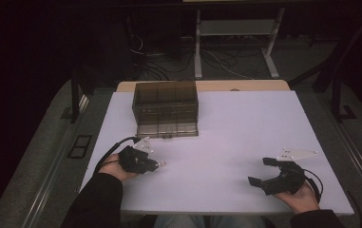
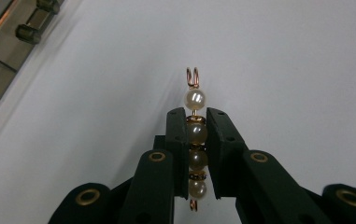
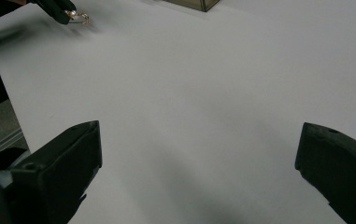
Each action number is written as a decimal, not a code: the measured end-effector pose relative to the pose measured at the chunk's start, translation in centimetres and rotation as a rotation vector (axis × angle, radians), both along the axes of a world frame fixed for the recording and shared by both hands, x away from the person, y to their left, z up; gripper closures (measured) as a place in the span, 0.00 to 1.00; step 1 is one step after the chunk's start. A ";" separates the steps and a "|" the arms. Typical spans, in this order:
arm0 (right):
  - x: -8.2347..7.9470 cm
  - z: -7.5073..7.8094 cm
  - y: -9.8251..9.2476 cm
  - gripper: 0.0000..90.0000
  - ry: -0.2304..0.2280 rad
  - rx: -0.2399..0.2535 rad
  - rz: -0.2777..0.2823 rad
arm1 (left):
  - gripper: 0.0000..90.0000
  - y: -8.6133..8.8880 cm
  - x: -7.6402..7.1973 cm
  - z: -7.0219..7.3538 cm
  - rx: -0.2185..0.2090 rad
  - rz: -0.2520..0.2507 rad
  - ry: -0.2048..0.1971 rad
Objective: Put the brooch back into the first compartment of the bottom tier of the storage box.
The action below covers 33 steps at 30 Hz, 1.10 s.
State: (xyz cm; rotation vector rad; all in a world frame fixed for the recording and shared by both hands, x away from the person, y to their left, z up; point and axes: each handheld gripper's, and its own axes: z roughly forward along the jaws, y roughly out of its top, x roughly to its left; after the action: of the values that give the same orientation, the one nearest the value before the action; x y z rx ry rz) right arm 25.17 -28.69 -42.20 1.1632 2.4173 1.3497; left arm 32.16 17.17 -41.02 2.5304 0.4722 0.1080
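White table [image 1: 245, 137] in a dark room, cables and metal legs on the floor beyond its far edge. Smoky clear box [image 1: 165, 108] near the far edge, left of middle. Near the left front corner: left gripper [image 1: 156, 164] clamped on a pearl pin [image 2: 196, 135], pearls strung on wire, looped tip poking past the jaws, seen close in the left gripper view. Near the right front corner: right gripper [image 1: 259, 172], jaws wide apart over bare tabletop.

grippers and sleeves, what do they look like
Both grippers, left and right, are black with two blocky jaws and brass-ringed pivot holes. Each has a pale three-cornered plate on top and a black cable trailing behind. The person wears dark long sleeves.
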 end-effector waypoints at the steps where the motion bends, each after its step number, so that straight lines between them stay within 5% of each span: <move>1: 0.0 0.0 0.0 0.00 0.000 0.000 0.000 | 0.87 0.0 0.0 0.1 0.002 -0.001 0.000; 33: 0.1 0.0 -0.3 0.00 0.000 -0.003 -0.008 | 0.87 1.8 2.0 3.1 -0.072 0.055 -0.035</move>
State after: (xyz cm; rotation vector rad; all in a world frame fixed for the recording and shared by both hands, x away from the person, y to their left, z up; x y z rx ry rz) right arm 25.31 -28.99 -42.22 1.1713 2.4113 1.3439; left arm 34.14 18.97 -37.97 2.4420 0.5223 0.1528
